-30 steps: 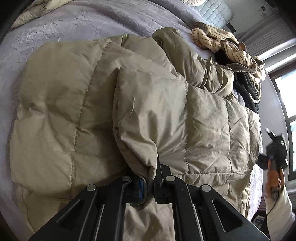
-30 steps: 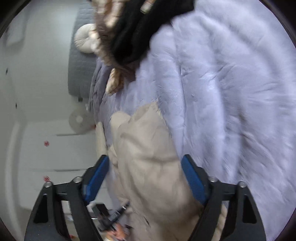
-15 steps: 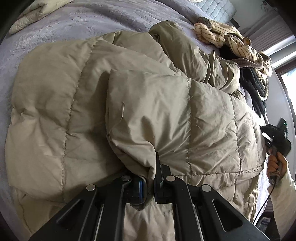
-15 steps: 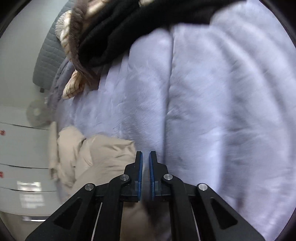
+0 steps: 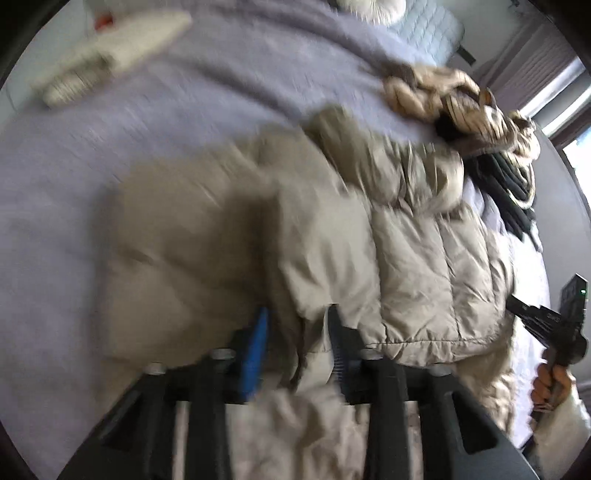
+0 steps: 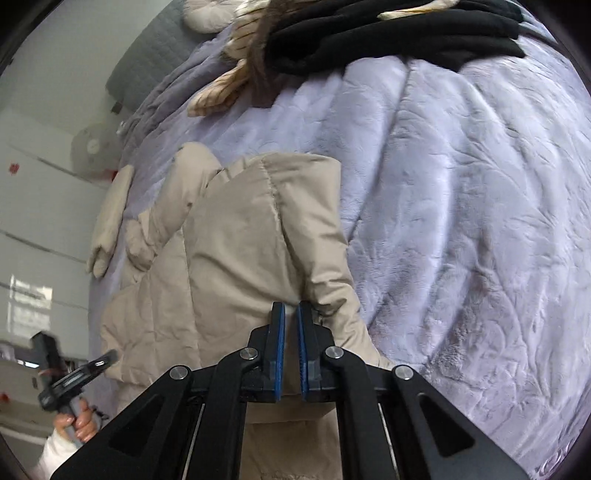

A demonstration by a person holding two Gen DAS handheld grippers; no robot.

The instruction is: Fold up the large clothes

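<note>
**Currently: beige puffer part-folded on bed, one gripper open, one pinched**

Nearest in the left wrist view, the left gripper [image 5: 295, 332] has its jaws spread apart w/ a hem corner of the beige puffer jacket [image 5: 388, 258] lying in the gap; the blue pad sits off the fabric, so no clamp. View is motion-blurred, detail limited. The jacket's top layer is doubled over a lower layer, hem running toward the bed's right edge. Further right, at that edge, the person's right hand [image 5: 554, 384] grips the other tool's handle.

Right wrist view: right gripper [image 6: 289, 314] has its fingers [image 6: 277, 332] drawn nearly together, only a thin slit between the pads, w/ jacket [image 6: 240, 251] fabric bunched at the tips. Cannot tell whether cloth is actually pinched. A sleeve trails off toward the far left. The left hand [image 6: 79, 421] w/ its tool shows at the near left edge.

Jacket lies on the lavender bedspread [image 6: 461, 221], approx mid-bed toward the near edge. Beyond it, at the far right corner, a pile of striped cream knitwear [image 5: 454, 99] and black clothing [image 6: 388, 29], touching each other, apart from the jacket's body. A separate folded cream item [image 5: 110, 44] rests near the far left edge. Grey quilted headboard [image 6: 155, 55] at the far end; a white fan [image 6: 94, 147] stands off the bed.
</note>
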